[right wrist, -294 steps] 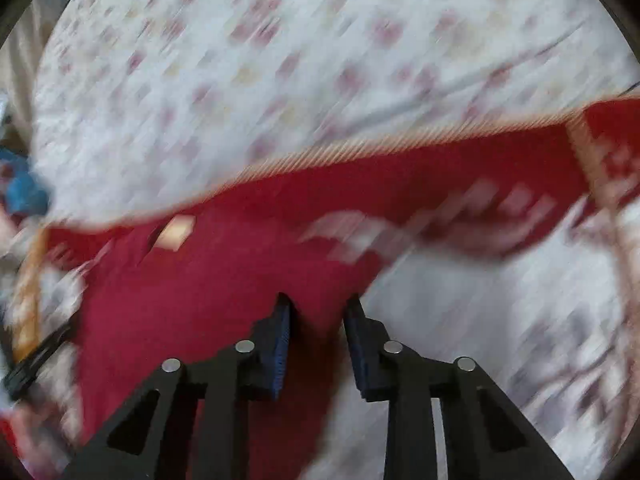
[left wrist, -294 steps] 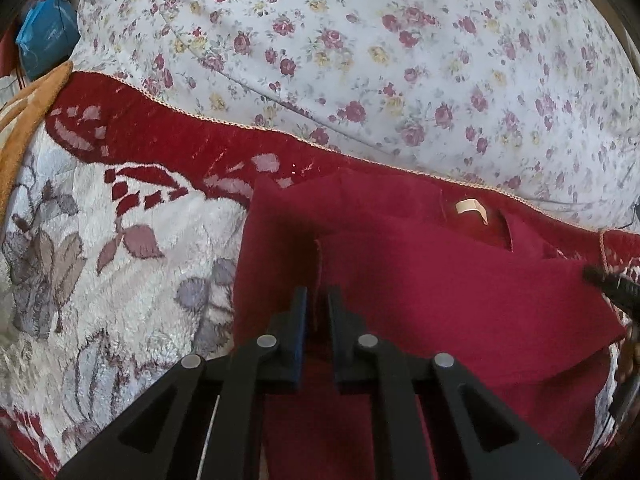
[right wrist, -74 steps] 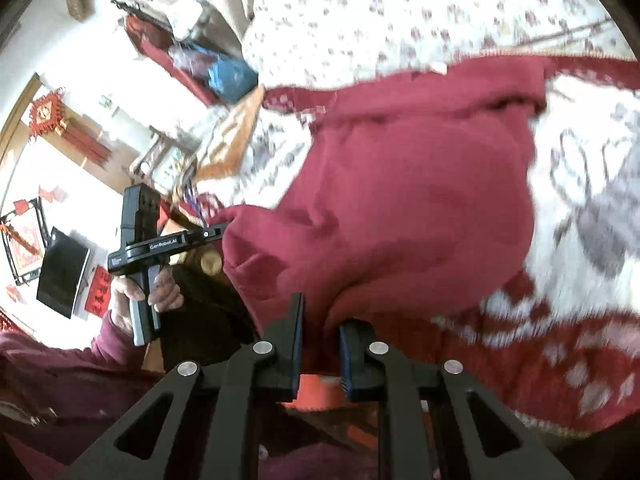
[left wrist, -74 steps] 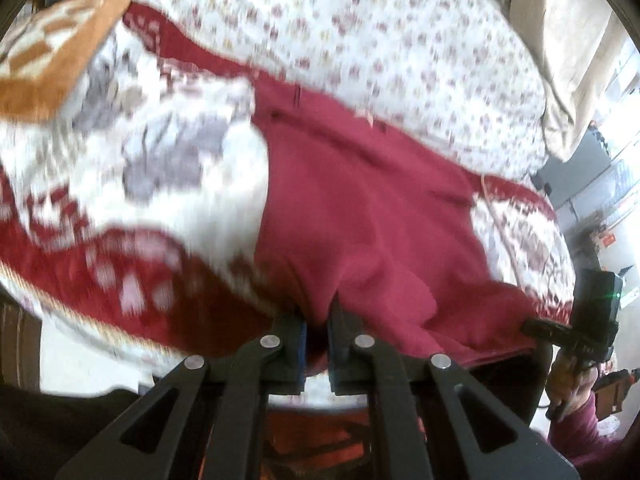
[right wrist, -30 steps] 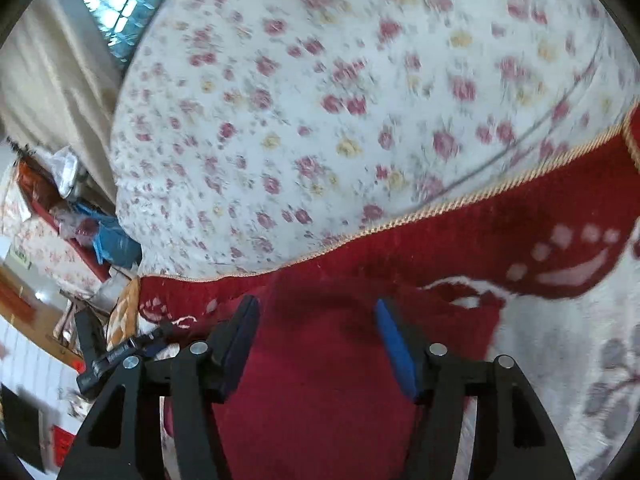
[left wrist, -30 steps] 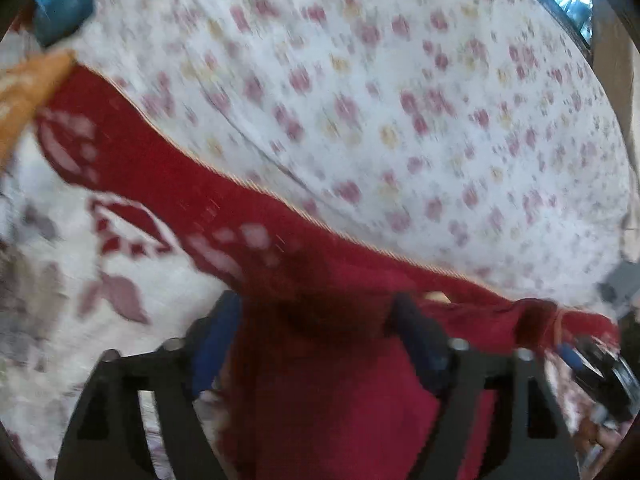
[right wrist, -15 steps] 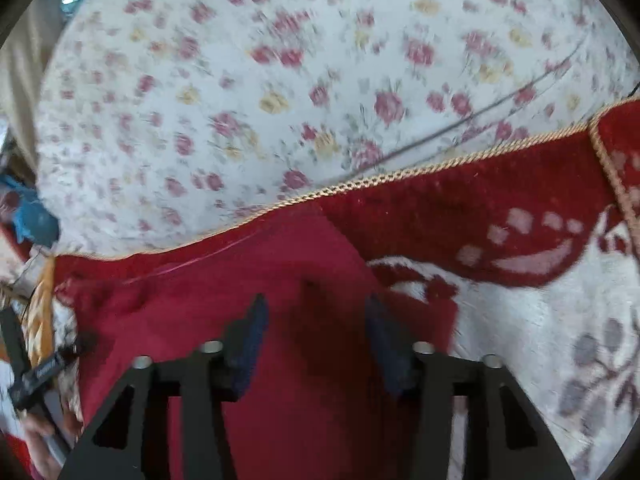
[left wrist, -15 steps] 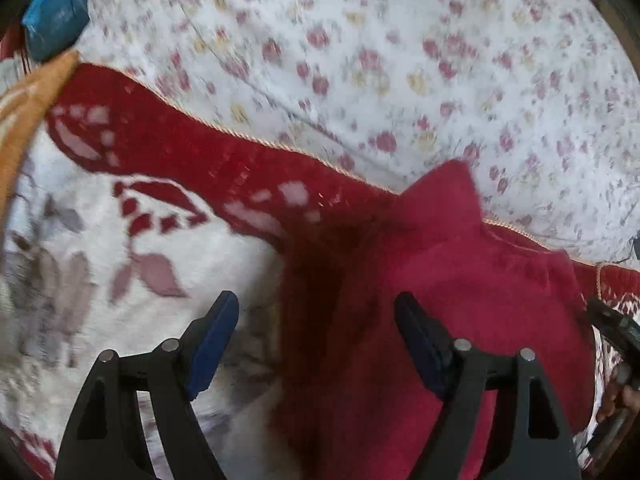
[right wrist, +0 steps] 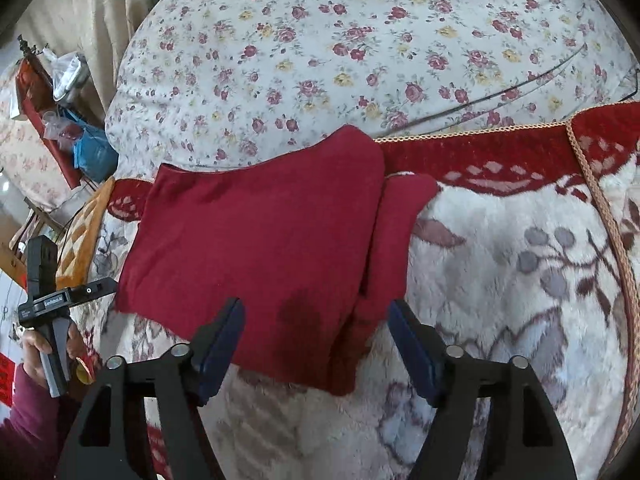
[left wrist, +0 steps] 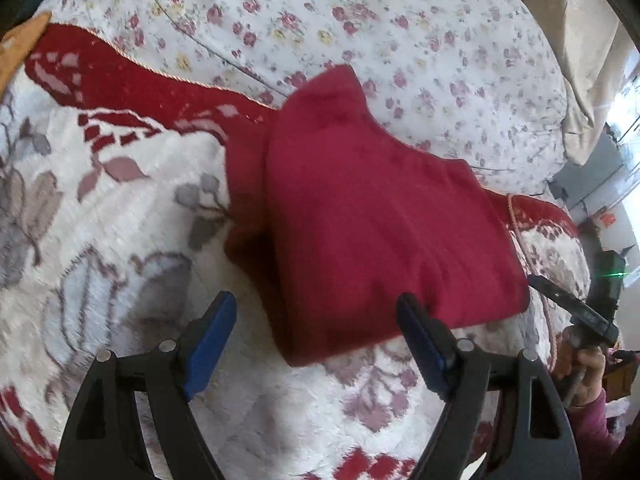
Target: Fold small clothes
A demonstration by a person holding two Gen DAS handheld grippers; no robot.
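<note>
A dark red garment (left wrist: 380,220) lies folded in a thick rectangle on the plush blanket, one narrower layer sticking out along its side (right wrist: 396,240). My left gripper (left wrist: 316,300) hovers open over its near edge, blue pads clear of the cloth. My right gripper (right wrist: 316,305) hangs above the near edge too. Its jaws are closing, with the hem showing between them but not pressed. A person's hand (right wrist: 36,344) holds the left tool at the garment's far side.
The white and red plush blanket (left wrist: 120,220) covers the near part of the bed, with a floral quilt (right wrist: 360,40) behind it. An orange cushion (right wrist: 80,232), a blue bag (right wrist: 92,152) and beige curtains (left wrist: 592,40) stand at the sides.
Both grippers, earlier shut on the hem, carried it to the far edge and let go. They have now drawn back to the near edge, leaving the garment folded over.
</note>
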